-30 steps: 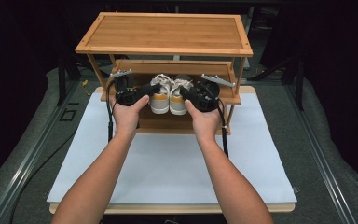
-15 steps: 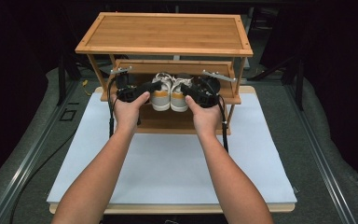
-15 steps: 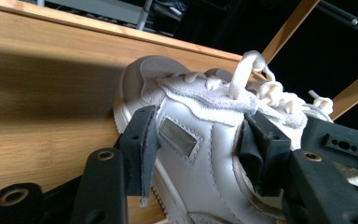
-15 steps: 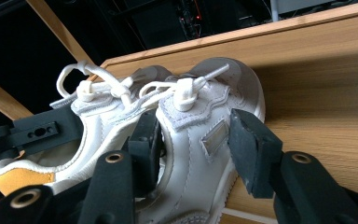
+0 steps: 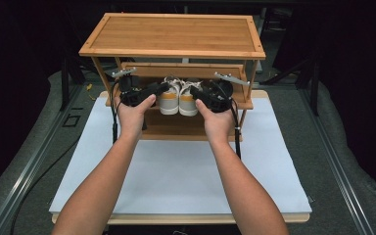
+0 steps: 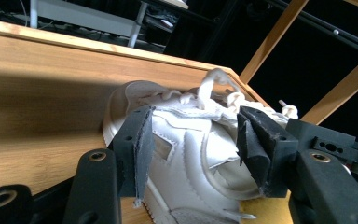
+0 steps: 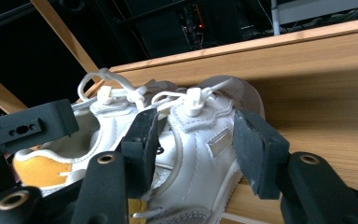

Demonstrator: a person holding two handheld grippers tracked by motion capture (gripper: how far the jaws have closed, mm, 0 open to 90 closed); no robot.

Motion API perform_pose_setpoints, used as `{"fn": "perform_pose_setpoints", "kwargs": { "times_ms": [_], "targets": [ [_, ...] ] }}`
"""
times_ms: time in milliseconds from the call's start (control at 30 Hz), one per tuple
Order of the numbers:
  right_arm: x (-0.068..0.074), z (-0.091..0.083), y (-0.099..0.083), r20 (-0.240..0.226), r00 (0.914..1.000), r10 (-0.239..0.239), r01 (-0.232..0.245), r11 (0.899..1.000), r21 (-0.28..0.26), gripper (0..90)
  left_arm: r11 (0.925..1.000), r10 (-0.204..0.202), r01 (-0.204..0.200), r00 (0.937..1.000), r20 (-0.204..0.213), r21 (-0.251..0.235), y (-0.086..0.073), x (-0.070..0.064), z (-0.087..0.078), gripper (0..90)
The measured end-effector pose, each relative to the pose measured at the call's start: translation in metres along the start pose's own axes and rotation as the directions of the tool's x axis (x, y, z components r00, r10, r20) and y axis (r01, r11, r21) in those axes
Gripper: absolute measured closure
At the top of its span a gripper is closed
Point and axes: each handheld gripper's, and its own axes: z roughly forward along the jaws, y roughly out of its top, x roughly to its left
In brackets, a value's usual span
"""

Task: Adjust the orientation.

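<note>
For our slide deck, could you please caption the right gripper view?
Right gripper jaws straddle a white sneaker on the bamboo shelf, its pair alongside.

**My two hands, my two tools**

My forearms are bare, no sleeves. My left gripper (image 5: 162, 88) is matte black with a grey three-cornered plate on top and a black cable trailing from it. My right gripper (image 5: 194, 91) matches. Each jaw is blocky black plastic, faced with a dark frayed pad (image 6: 143, 144), with brass-ringed screw holes (image 7: 106, 159).
</note>
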Motion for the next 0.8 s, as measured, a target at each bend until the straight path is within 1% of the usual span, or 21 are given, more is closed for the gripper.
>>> {"fn": "perform_pose_setpoints", "kwargs": {
  "times_ms": [67, 100, 133, 233, 300, 333, 367, 433, 500, 567, 600, 633, 667, 700, 733, 767, 800],
  "targets": [
    [0.001, -0.001, 0.001, 0.007, 1.0, -0.001, 0.001, 1.0, 0.009, 50.4, 1.0, 0.008, -0.008, 1.0, 0.002, 0.0, 0.0, 0.0, -0.001, 46.1],
    [0.001, -0.002, 0.001, -0.007, 1.0, -0.001, 0.001, 1.0, -0.005, 50.5, 0.9999, 0.01, -0.01, 0.9999, 0.003, 0.005, 0.0, -0.001, -0.002, 46.1],
    [0.001, -0.002, 0.001, -0.01, 1.0, -0.002, 0.002, 1.0, -0.006, 50.5, 0.9999, 0.011, -0.011, 0.9999, 0.003, 0.007, 0.0, -0.001, -0.002, 46.3],
    [0.001, -0.004, 0.001, -0.005, 1.0, -0.004, 0.004, 1.0, 0.001, 51.0, 0.9999, 0.015, -0.015, 0.9999, 0.004, 0.005, 0.001, 0.0, -0.004, 46.9],
    [0.0, -0.005, 0.002, -0.012, 0.9999, -0.002, 0.002, 1.0, 0.007, 51.3, 0.9996, 0.027, -0.027, 0.9996, -0.007, 0.003, 0.002, -0.001, -0.007, 48.1],
    [0.002, -0.007, 0.003, 0.005, 0.9999, -0.01, 0.009, 1.0, 0.012, 51.9, 0.9995, 0.032, -0.032, 0.9994, -0.014, -0.001, 0.003, -0.001, -0.009, 48.9],
    [0.001, -0.007, 0.003, -0.014, 0.9999, -0.01, 0.01, 1.0, -0.001, 52.2, 0.999, 0.045, -0.046, 0.9987, -0.023, -0.003, 0.003, -0.001, -0.012, 49.1],
    [0.003, -0.011, 0.004, -0.011, 0.9997, -0.021, 0.021, 1.0, -0.001, 53.0, 0.9988, 0.048, -0.048, 0.9985, -0.026, -0.002, 0.003, -0.002, -0.016, 49.4],
    [0.005, -0.017, 0.005, -0.016, 0.9995, -0.028, 0.028, 0.999, -0.016, 53.4, 0.9984, 0.055, -0.056, 0.9982, -0.024, -0.007, 0.003, -0.004, -0.021, 49.6],
    [0.006, -0.02, 0.005, -0.018, 0.9991, -0.037, 0.037, 0.999, -0.013, 53.8, 0.998, 0.062, -0.062, 0.9979, -0.019, -0.012, 0.002, -0.005, -0.024, 49.8],
    [0.008, -0.022, 0.004, -0.014, 0.9989, -0.044, 0.044, 0.999, -0.025, 54.0, 0.9976, 0.067, -0.067, 0.9976, -0.016, -0.017, 0.0, -0.005, -0.027, 50.0],
    [0.011, -0.028, 0.003, -0.012, 0.9972, -0.074, 0.074, 0.997, -0.023, 54.6, 0.9962, 0.082, -0.083, 0.9963, -0.026, -0.026, -0.002, -0.007, -0.032, 50.5],
    [0.011, -0.028, 0.003, -0.012, 0.9972, -0.074, 0.074, 0.997, -0.023, 54.6, 0.9962, 0.082, -0.083, 0.9963, -0.026, -0.026, -0.002, -0.007, -0.032, 50.3],
    [0.014, -0.034, 0.001, -0.006, 0.9947, -0.103, 0.103, 0.994, -0.028, 55.1, 0.9951, 0.091, -0.093, 0.9951, -0.039, -0.033, -0.003, -0.008, -0.035, 50.1],
    [0.015, -0.035, 0.0, 0.002, 0.9934, -0.115, 0.115, 0.993, -0.028, 55.2, 0.9947, 0.091, -0.093, 0.9951, -0.039, -0.043, -0.005, -0.007, -0.039, 50.2],
    [0.015, -0.035, 0.0, 0.002, 0.9934, -0.115, 0.115, 0.993, -0.028, 55.2, 0.9947, 0.091, -0.093, 0.9951, -0.039, -0.043, -0.005, -0.007, -0.039, 50.5],
    [0.016, -0.037, 0.0, 0.006, 0.9922, -0.124, 0.124, 0.992, -0.032, 55.4, 0.995, 0.092, -0.093, 0.9954, -0.028, -0.038, -0.005, -0.007, -0.04, 50.5]
  ]
}}
